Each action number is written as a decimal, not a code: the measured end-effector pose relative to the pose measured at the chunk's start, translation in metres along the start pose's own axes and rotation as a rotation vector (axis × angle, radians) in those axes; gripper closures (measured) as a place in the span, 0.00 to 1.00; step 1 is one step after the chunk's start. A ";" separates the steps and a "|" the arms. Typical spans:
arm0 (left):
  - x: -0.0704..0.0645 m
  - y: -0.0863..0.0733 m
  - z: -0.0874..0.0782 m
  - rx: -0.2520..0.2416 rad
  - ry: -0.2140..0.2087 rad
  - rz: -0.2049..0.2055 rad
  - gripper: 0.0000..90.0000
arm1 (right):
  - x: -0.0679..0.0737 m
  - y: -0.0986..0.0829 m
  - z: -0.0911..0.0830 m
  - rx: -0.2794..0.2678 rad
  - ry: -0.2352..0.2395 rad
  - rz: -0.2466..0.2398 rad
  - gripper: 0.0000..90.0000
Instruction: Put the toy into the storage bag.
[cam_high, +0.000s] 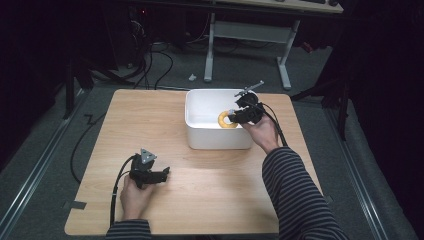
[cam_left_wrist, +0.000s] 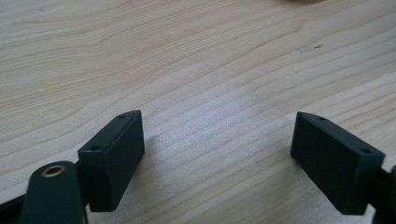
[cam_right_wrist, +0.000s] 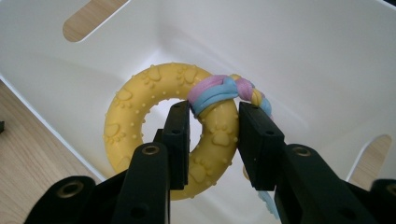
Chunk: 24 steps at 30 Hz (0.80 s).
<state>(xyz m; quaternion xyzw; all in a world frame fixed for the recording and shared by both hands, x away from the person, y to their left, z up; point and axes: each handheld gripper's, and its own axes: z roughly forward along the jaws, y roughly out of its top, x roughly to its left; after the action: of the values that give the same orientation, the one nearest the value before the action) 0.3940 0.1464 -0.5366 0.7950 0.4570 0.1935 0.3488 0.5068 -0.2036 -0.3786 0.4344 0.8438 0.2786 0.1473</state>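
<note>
The right claw pinches one side of a yellow paw-print ring toy, with a pink and blue braided rope tied round it, and holds it over the open white bin at the far middle of the table. The toy looks lifted rather than resting, so it seems mid-transfer, with the release or removal not yet done. The left claw hangs spread and empty above bare wood near the table's front.
</note>
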 end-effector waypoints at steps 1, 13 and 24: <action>0.000 0.000 0.000 -0.001 0.001 0.000 0.20 | 0.000 0.000 0.000 -0.001 0.001 0.000 0.74; 0.000 0.000 0.000 0.001 0.000 0.000 0.20 | 0.000 0.002 0.002 0.002 0.012 0.010 0.74; 0.000 0.000 0.000 0.000 0.001 0.001 0.20 | 0.000 0.002 0.002 0.000 0.019 0.015 0.66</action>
<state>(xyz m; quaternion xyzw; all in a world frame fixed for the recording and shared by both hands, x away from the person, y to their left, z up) 0.3940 0.1464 -0.5366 0.7950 0.4569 0.1939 0.3486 0.5091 -0.2021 -0.3788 0.4382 0.8417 0.2838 0.1373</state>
